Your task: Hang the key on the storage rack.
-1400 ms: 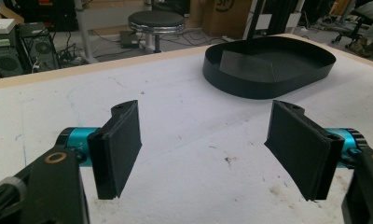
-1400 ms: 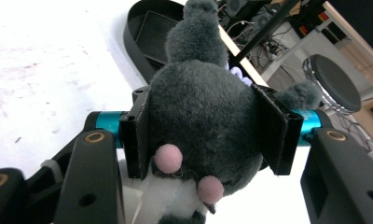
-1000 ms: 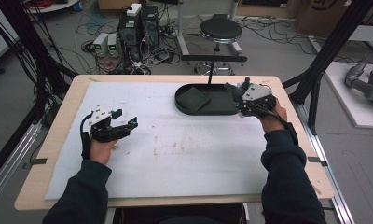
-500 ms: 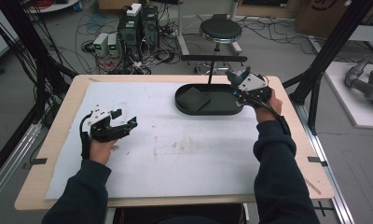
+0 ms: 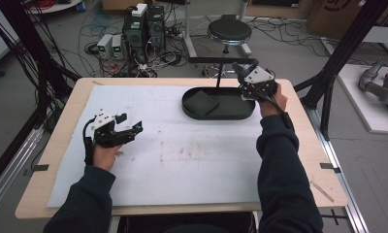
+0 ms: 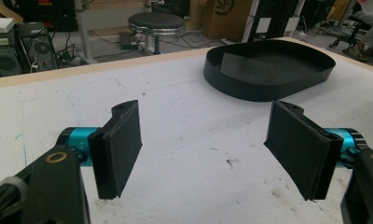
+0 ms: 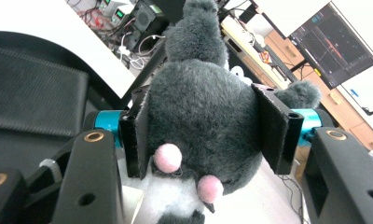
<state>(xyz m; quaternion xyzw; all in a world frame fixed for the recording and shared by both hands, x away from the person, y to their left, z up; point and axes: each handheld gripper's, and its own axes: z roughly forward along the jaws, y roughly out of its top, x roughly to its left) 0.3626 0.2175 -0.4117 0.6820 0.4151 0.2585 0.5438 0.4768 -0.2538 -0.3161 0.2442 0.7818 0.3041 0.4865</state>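
My right gripper is shut on a grey plush toy with pink spots and a white patch, its two jaws pressed into the toy's sides. In the high view that gripper is raised over the right end of a black oval tray at the table's far side. A dark flat pad lies in the tray's left half. My left gripper rests low over the white table cover at the left, open, nothing between its jaws. In the left gripper view its pads point toward the tray.
A white sheet covers most of the wooden table. A black stool and electronics with cables stand beyond the far edge. Black frame posts rise at the right.
My right gripper has risen and moved back toward the table's far edge, over the tray's right end, with the toy in it. The left gripper has stayed put.
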